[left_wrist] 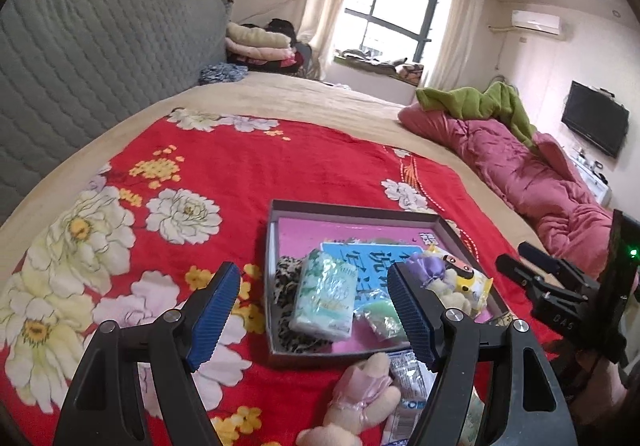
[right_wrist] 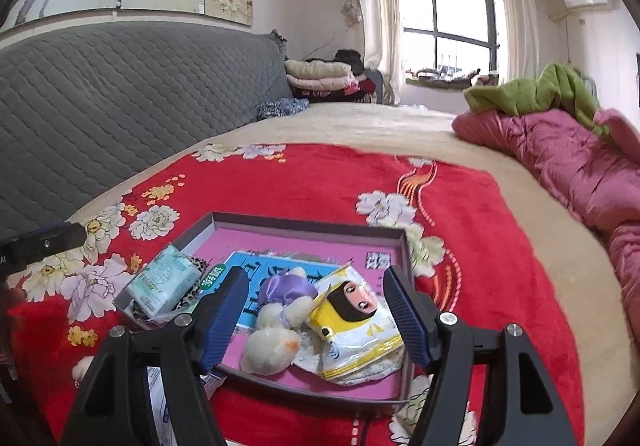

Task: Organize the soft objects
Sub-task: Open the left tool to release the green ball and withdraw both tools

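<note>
A shallow grey box (left_wrist: 352, 210) (right_wrist: 308, 224) with a pink floor sits on the red flowered blanket. In it lie a green tissue pack (left_wrist: 324, 296) (right_wrist: 164, 284), a leopard-print cloth (left_wrist: 289, 274), a blue booklet (left_wrist: 372, 254) (right_wrist: 276, 270), a plush with a purple dress (right_wrist: 280, 310) (left_wrist: 430, 270), a yellow snack bag (right_wrist: 356, 330) (left_wrist: 472, 282) and a small green packet (left_wrist: 380, 316). My left gripper (left_wrist: 314, 322) is open above the box's near edge. My right gripper (right_wrist: 316, 320) is open over the plush and snack bag, holding nothing. A pink plush (left_wrist: 356, 398) and a plastic packet (left_wrist: 410, 386) lie outside the box.
The red blanket (left_wrist: 240, 173) covers a beige bed. A grey quilted headboard (left_wrist: 80, 57) is on the left. A pink duvet (left_wrist: 520, 169) with a green cloth (left_wrist: 480, 101) lies on the right. Folded clothes (left_wrist: 260, 45) are piled at the far end.
</note>
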Available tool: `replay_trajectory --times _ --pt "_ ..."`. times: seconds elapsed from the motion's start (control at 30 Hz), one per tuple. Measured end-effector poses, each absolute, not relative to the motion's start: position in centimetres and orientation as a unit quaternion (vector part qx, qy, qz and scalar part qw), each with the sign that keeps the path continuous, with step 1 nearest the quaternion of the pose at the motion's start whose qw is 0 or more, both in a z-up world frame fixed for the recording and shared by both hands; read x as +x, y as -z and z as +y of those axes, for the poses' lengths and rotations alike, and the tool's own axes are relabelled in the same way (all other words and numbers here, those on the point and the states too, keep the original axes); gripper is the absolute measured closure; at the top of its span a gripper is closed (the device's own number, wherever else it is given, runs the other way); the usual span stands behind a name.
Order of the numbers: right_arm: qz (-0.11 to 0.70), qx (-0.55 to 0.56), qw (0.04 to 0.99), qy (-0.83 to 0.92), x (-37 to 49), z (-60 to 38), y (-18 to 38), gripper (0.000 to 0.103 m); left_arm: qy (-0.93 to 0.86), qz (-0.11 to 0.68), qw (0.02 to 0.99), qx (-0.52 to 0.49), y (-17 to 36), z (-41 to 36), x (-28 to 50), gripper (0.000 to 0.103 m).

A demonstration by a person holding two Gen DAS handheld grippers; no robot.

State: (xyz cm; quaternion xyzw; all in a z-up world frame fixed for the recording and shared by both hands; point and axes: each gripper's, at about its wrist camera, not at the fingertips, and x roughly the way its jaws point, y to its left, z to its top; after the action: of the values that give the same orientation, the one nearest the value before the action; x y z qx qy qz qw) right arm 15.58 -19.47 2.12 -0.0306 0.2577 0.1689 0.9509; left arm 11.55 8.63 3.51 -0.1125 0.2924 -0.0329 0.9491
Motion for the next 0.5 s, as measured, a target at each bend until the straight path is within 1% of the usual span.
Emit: replay_trajectory --times 0.3,0.5 --pt "0.257 -0.032 0.953 -0.159 14.2 -20.0 -2.1 0.032 0.042 0.301 0.944 -0.132 -3.5 8.0 10.4 0.026" --pt "0.26 -0.032 0.952 -0.157 13.4 -20.2 -2.2 0.032 0.048 0.301 0.945 -0.118 -3.8 6.9 9.4 0.026"
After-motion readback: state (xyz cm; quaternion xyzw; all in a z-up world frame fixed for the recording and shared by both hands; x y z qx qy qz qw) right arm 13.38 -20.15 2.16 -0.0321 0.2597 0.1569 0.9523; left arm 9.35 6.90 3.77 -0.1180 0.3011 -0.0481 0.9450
